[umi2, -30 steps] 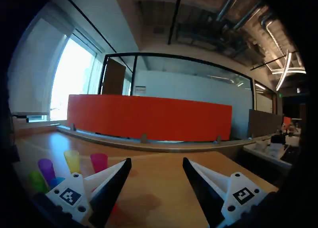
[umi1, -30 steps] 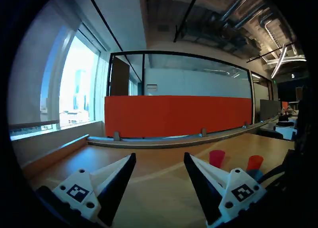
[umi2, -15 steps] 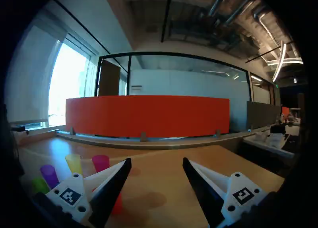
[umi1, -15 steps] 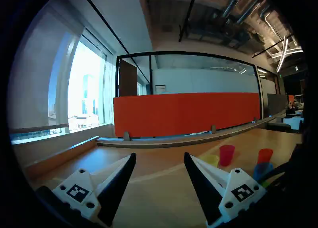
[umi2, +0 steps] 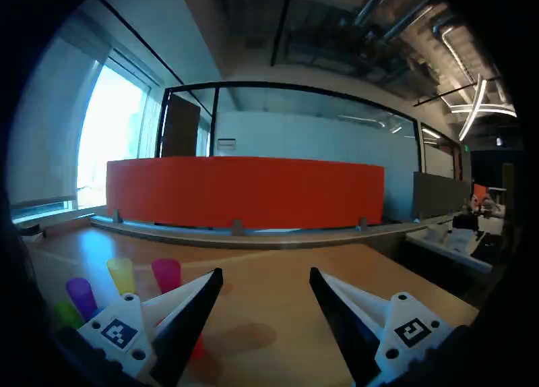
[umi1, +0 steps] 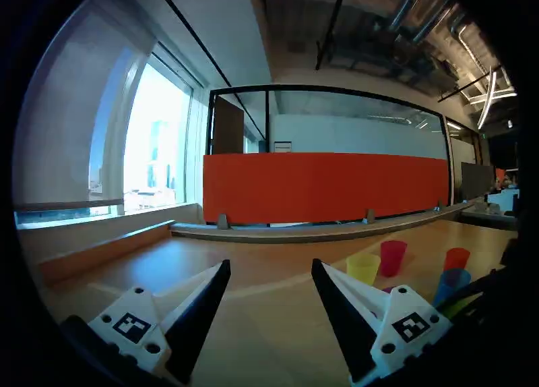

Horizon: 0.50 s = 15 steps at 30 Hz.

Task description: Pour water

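Observation:
Several coloured plastic cups stand on a wooden table [umi1: 269, 333]. In the left gripper view a yellow cup [umi1: 362, 268], a pink cup [umi1: 393, 257], an orange cup [umi1: 456, 259] and a blue cup [umi1: 451, 284] lie to the right of my left gripper [umi1: 269, 279], which is open and holds nothing. In the right gripper view a yellow cup [umi2: 122, 274], a pink cup [umi2: 166, 274], a purple cup [umi2: 81, 296] and a green cup [umi2: 66, 313] stand left of my right gripper [umi2: 265, 286], also open with nothing between its fingers. A red cup [umi2: 197, 348] peeks from behind its left finger.
An orange divider panel [umi1: 323, 186] runs along the table's far edge. Large windows [umi1: 151, 158] are on the left. Another desk with items [umi2: 458, 242] stands at the right. Bare tabletop [umi2: 269, 306] lies ahead of the right gripper.
The left gripper view has swung right, bringing the yellow and blue cups into sight. The right gripper view shifted only slightly. Both grippers stayed open.

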Tool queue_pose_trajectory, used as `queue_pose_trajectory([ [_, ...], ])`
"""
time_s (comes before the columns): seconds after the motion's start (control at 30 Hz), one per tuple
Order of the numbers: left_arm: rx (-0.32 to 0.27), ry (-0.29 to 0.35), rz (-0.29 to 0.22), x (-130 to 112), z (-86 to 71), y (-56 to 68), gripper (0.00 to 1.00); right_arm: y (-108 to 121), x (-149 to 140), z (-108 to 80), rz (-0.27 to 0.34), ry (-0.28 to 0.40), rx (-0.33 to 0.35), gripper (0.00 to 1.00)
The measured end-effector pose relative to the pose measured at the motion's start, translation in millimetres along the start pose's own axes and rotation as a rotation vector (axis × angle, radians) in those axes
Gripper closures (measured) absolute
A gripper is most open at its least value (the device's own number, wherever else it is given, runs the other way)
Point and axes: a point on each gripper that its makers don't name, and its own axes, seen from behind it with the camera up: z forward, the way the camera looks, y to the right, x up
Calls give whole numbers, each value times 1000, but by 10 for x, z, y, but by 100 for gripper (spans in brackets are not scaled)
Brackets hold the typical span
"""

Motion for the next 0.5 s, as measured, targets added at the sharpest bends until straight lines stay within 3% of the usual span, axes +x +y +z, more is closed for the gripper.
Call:
queue_pose_trajectory([
  [0.5, 0, -27, -12, -198, 90, -42, 11, 2, 6, -32, 12, -3, -5, 0],
])
